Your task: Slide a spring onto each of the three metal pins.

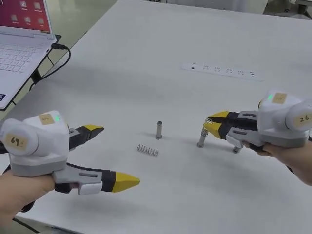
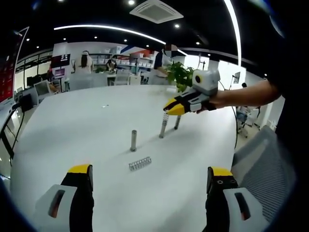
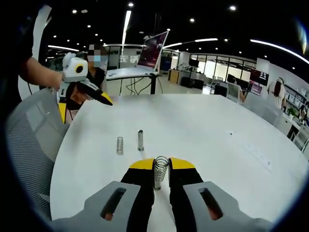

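Observation:
My right gripper (image 1: 210,125) is shut on a small coil spring (image 3: 161,166), held over the top of a slightly leaning metal pin (image 1: 201,140). A second pin (image 1: 236,149) stands just under that gripper's body. A third pin (image 1: 159,130) stands upright and bare at the table's middle, with a loose spring (image 1: 147,150) lying just in front of it. My left gripper (image 1: 114,156) hovers open at the lower left, nothing between its jaws. In the left gripper view the loose spring (image 2: 140,164) and bare pin (image 2: 133,140) lie ahead of it.
A white power strip (image 1: 224,71) lies flat at the back right of the white table (image 1: 146,73). An open laptop (image 1: 19,34) sits off the table's left edge, with a black cable (image 1: 61,51) plugged into it.

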Tool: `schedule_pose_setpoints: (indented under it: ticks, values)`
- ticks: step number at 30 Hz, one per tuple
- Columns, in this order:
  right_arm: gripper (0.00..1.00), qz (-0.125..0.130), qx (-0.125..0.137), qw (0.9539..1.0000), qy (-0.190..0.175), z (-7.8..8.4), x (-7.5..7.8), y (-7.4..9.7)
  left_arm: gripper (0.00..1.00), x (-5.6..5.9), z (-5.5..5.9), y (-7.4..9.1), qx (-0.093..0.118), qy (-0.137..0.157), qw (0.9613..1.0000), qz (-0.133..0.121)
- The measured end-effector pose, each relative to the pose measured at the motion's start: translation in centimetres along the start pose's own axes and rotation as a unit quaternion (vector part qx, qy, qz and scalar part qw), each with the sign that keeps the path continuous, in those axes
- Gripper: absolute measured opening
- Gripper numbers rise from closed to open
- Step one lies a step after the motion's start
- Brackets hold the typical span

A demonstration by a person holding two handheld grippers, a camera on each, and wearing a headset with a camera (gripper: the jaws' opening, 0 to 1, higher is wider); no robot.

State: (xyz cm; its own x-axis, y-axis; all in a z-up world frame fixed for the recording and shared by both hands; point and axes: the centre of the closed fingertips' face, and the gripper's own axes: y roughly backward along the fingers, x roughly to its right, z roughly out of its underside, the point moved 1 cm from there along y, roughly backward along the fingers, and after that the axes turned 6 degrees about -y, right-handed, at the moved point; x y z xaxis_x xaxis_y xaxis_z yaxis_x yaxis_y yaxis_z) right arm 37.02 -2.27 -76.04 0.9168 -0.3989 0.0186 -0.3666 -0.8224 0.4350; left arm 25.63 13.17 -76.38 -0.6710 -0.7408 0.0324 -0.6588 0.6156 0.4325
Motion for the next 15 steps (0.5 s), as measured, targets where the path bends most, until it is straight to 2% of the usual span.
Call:
schedule_pose_setpoints:
  ticks: [15]
  values:
    - [0.08, -0.003, -0.045, 0.9990, 0.002, 3.5, 0.2, -1.7, 0.95, -0.1, 0.5, 0.3, -0.004, 0.003, 1.0000, -0.005]
